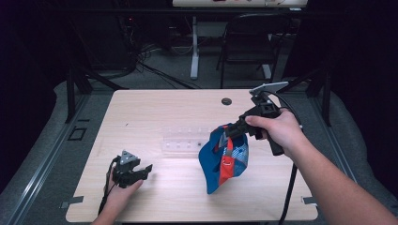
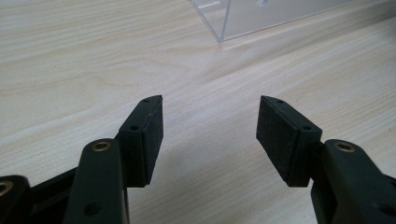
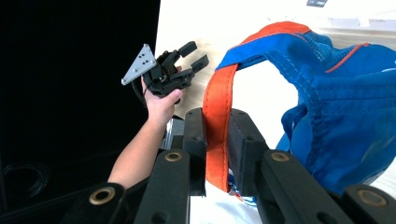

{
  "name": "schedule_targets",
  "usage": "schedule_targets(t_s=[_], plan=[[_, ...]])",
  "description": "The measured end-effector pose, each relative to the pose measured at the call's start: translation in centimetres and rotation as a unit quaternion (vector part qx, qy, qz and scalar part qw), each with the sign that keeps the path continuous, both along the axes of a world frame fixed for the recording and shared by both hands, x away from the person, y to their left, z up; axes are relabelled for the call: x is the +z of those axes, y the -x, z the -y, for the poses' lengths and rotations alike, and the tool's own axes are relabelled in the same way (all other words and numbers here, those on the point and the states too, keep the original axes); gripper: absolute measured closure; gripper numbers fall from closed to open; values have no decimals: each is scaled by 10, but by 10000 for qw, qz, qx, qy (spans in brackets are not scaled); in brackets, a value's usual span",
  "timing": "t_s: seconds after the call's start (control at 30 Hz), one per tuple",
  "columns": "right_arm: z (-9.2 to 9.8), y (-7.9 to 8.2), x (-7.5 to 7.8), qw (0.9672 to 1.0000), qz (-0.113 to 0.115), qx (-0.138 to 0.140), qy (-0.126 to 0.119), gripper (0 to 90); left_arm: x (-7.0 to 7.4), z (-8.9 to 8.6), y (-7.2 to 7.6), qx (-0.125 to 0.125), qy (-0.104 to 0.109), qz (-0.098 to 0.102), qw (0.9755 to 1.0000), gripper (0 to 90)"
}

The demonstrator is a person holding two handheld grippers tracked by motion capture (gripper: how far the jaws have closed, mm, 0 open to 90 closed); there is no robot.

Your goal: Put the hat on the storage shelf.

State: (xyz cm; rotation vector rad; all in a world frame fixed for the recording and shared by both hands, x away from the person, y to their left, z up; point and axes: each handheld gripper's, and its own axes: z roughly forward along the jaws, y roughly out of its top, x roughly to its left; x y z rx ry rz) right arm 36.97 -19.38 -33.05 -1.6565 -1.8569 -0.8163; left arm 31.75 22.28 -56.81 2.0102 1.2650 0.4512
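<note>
The blue bag (image 1: 224, 157) hangs at right because the right gripper (image 3: 215, 140) pinches its orange strap (image 3: 215, 121); the left gripper (image 2: 210, 126) rests near-left, jaws spread and empty.

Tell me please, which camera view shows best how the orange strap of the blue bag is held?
The right gripper view: there the orange strap sits pinched between the two black jaws of the right hand-held gripper. In the high view the strap is small, hanging against the blue bag. The left gripper view gives bare wooden table.
</note>
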Motion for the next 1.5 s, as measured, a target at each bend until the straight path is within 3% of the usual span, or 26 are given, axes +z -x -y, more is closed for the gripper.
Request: schedule_targets(t_s=[0.5,1.23,1.5], plan=[[14,-4,16,9995,145,-119,-251,785,-1,1,0,-16,-10,-9,10000,418],[13,-18,45,9967,499,-384,-518,785,-1,1,0,-62,-34,-6,10000,418],[10,-27,50,9951,562,-548,-594,785,0,0,0,-62,-9,-39,10000,418]])
